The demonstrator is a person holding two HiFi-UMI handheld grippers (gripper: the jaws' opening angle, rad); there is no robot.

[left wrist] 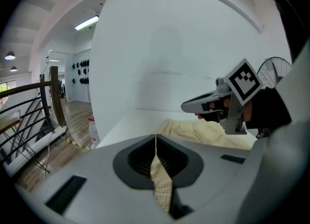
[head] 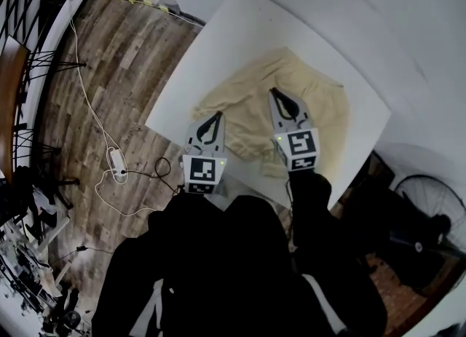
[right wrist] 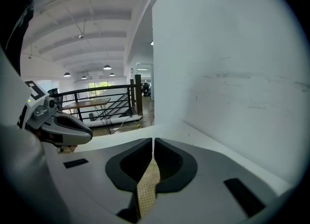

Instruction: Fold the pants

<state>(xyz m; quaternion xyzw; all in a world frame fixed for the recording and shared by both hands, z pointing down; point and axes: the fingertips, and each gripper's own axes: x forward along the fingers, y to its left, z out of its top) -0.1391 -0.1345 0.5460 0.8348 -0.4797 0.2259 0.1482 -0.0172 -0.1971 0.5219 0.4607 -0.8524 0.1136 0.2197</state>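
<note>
white table (head: 244, 26) on wood plank floor (head: 124, 66), white wall (left wrist: 184, 49) behind.

Black sleeves (head: 312, 204), grey left claw (head: 216, 116)

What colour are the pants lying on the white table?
Pale beige, a plain cream-yellow with no visible pattern; the head view shows the pants best.
</note>
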